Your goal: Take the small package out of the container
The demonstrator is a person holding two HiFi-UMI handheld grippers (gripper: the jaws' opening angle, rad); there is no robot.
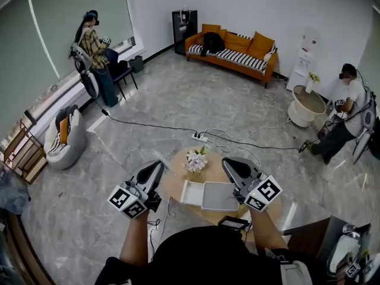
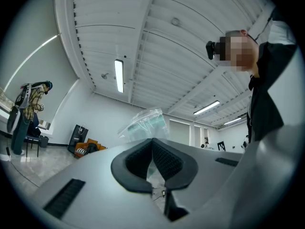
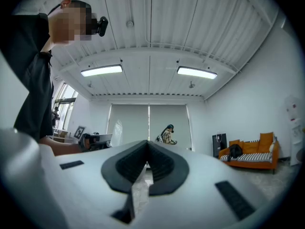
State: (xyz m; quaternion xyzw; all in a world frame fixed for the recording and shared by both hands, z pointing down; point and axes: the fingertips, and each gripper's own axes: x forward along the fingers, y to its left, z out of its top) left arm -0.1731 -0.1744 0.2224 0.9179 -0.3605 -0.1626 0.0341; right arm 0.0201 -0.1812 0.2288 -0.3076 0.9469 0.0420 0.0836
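My left gripper [image 2: 152, 144] is shut on a small clear plastic package [image 2: 143, 122], which sticks up past the jaw tips as the gripper points toward the ceiling. In the head view the left gripper [image 1: 157, 166] hangs over the left edge of the round wooden table [image 1: 175, 186]. The white container [image 1: 219, 196] lies on that table with its lid [image 1: 191, 193] flapped open to the left. My right gripper [image 1: 230, 164] is held above the container's right side. Its jaws [image 3: 147, 144] are shut with nothing between them.
A bunch of pale flowers [image 1: 196, 159] stands at the table's far edge. A black device [image 1: 233, 222] lies at its near edge. Cables and a power strip [image 1: 202, 136] run across the floor behind. An armchair [image 1: 62, 136], an orange sofa [image 1: 231, 49] and two people stand farther off.
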